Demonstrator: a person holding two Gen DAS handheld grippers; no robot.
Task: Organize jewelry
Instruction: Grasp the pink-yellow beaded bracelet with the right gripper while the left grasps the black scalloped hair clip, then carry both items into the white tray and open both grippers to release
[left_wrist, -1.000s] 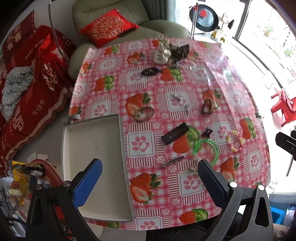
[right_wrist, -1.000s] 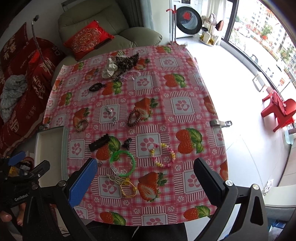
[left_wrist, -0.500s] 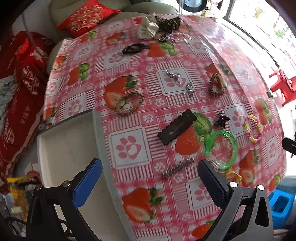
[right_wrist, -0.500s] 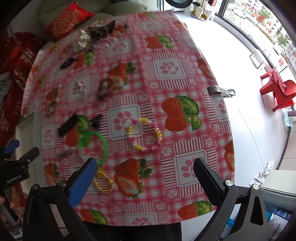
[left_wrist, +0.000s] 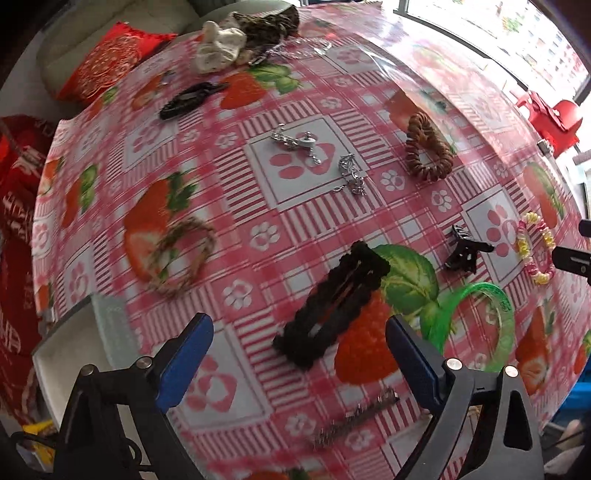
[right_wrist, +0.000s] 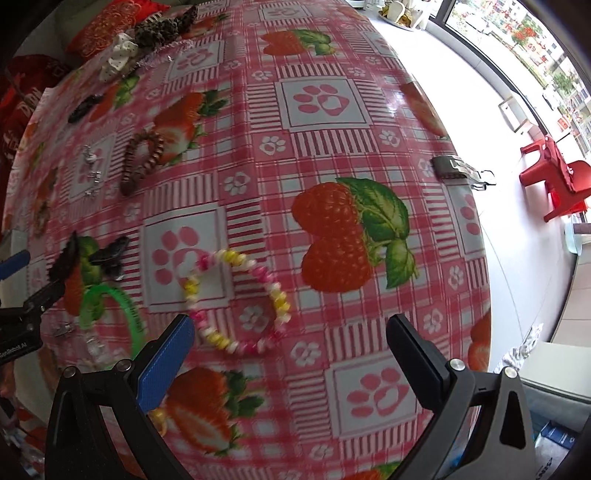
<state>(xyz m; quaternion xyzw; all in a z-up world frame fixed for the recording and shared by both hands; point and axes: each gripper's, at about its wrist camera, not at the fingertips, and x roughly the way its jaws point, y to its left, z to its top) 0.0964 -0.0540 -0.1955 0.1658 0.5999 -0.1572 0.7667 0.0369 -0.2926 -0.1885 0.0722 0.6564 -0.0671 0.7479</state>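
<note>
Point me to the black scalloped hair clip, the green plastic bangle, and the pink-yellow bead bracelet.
Black scalloped hair clip (left_wrist: 332, 308): left wrist view, middle of its body.
Green translucent plastic bangle (left_wrist: 504, 314): left wrist view, right side of the ring.
Pink-and-yellow bead bracelet (right_wrist: 280, 299): right wrist view, beads on right side.

Bright window daylight, tablecloth (left_wrist: 332, 92) glare, motion-blurred edges.
</note>
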